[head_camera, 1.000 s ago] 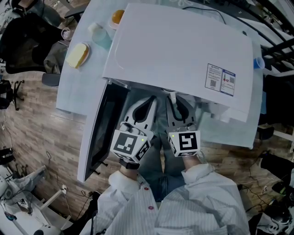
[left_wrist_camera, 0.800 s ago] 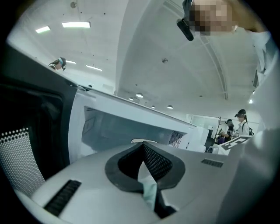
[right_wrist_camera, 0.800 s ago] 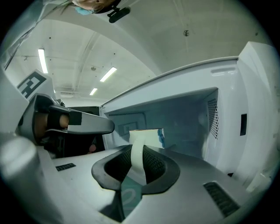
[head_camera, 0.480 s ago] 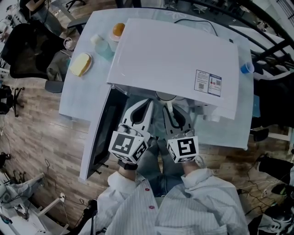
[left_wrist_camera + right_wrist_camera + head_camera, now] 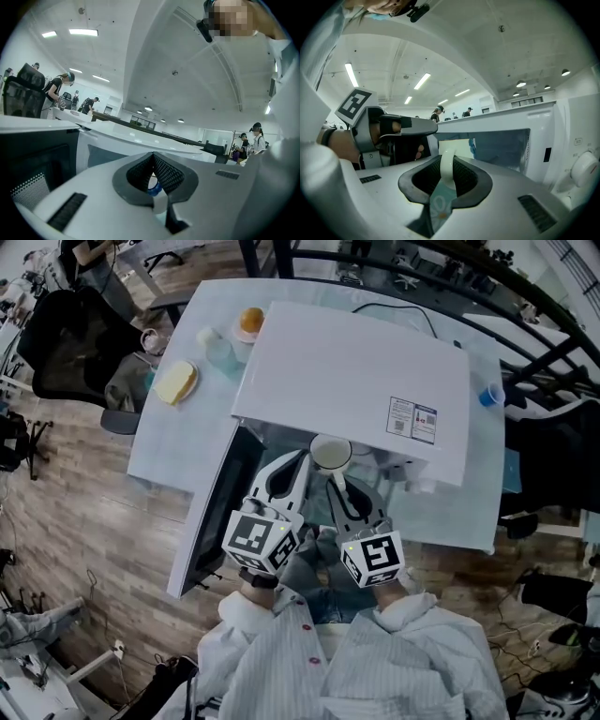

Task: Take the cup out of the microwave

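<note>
The microwave (image 5: 356, 381) fills the upper middle of the head view, and its door (image 5: 211, 512) hangs open at lower left. At centre the left gripper (image 5: 300, 460), jaws almost together on nothing, sits just beside the cup (image 5: 330, 453), which is at the microwave's front edge. The right gripper (image 5: 335, 479) pinches only the cup's near side. So held, the cup could tilt, slip free, or clip that edge or the left gripper.

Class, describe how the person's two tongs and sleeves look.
The left tongs and right tongs are white shells with dark meshed pads. Each carries a cube of black-and-white square markers. The sleeves are white, finely striped.
</note>
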The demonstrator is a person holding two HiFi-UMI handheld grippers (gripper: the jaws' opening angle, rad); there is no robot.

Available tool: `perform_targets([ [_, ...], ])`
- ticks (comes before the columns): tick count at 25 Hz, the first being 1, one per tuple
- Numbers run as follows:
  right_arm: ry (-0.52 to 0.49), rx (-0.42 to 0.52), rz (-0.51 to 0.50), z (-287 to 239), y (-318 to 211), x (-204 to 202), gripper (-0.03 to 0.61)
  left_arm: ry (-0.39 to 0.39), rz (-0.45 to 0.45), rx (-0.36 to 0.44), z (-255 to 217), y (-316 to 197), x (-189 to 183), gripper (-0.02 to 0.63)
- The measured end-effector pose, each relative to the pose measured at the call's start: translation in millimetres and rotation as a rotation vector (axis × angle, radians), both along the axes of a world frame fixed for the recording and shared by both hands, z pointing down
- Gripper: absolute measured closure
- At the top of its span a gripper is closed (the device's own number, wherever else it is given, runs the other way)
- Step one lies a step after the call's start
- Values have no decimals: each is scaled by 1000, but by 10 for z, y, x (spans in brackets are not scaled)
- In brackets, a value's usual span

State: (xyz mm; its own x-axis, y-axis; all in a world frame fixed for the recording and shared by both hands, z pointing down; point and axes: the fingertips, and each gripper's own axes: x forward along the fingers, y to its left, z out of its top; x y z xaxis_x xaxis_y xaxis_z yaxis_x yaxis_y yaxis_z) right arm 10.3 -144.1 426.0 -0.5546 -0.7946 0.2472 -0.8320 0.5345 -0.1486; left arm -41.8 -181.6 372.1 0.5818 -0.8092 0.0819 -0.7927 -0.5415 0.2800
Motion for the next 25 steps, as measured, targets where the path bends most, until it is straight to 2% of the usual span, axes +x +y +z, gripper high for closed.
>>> perform_targets([
  [7,-82,-60,-41,-253,137,-19,494,20,3,34,-285,33,-52,604],
  [12,-99,-65,-70,-364,208,-20,494,25,-5,50,-397,70,-139,604],
  [25,-166,34,-124,-1108,408,21,494,40,16,118,-793,334,-163,604],
])
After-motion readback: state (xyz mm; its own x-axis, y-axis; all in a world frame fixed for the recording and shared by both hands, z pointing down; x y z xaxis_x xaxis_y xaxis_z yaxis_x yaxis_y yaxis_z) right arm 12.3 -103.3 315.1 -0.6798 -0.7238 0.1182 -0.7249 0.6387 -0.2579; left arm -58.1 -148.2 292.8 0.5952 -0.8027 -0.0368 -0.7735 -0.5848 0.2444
